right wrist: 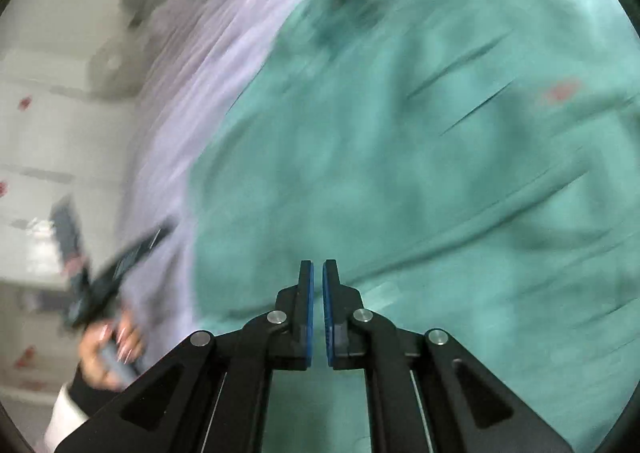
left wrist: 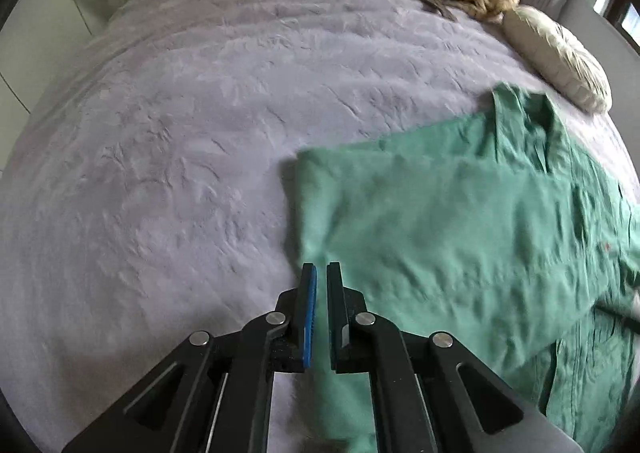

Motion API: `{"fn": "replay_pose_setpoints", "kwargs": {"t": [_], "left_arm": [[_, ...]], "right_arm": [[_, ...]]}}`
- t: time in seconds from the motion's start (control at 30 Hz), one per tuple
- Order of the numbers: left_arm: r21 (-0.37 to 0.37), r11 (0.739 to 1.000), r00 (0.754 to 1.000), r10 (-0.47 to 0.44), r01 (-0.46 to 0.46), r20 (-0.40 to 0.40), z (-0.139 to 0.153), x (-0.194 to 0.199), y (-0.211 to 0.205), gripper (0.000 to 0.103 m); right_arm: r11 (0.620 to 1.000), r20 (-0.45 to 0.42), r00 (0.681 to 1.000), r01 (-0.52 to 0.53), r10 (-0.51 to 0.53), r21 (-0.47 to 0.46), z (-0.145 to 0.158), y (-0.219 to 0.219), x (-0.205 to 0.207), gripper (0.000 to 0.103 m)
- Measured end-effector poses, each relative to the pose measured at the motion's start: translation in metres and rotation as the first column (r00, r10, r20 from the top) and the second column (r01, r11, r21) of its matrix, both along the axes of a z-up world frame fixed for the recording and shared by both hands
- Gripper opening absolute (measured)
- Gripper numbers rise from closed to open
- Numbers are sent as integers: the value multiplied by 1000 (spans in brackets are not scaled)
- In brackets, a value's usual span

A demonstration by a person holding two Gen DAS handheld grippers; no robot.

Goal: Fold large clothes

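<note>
Left wrist view: green shirt spread on the grey bedspread, one side already folded over the body, collar toward the pillow. Left gripper above the folded edge, fingers closed on nothing. Right wrist view, blurred: right gripper over the shirt, fingers nearly together, no cloth between them. Likely partway through; other side and lengthwise folds apparently left.
</note>
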State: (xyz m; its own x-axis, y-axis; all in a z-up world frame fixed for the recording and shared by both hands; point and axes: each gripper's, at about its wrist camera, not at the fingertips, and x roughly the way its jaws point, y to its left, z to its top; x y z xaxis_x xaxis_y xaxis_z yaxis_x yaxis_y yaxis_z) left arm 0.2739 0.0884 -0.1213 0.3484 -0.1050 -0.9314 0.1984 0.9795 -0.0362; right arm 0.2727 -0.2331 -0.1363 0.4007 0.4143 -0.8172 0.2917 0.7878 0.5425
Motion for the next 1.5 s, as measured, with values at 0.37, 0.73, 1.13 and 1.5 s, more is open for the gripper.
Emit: {"fn": "replay_pose_setpoints", "kwargs": {"t": [0.37, 0.73, 1.13, 1.5], "left_arm": [[125, 992, 996, 45, -36, -74, -32, -29, -13, 6], [127, 992, 994, 31, -18, -104, 9, -85, -43, 6], [105, 993, 978, -26, 49, -206, 9, -159, -102, 16], [133, 982, 976, -109, 135, -191, 1, -174, -165, 102]], "right_arm": [[984, -125, 981, 135, -149, -119, -27, -92, -22, 3], [993, -161, 980, 112, -116, -31, 1, -94, -99, 59], [995, -172, 981, 96, -91, 24, 14, -86, -143, 75], [987, -128, 982, 147, -139, 58, 22, -120, -159, 85]]}}
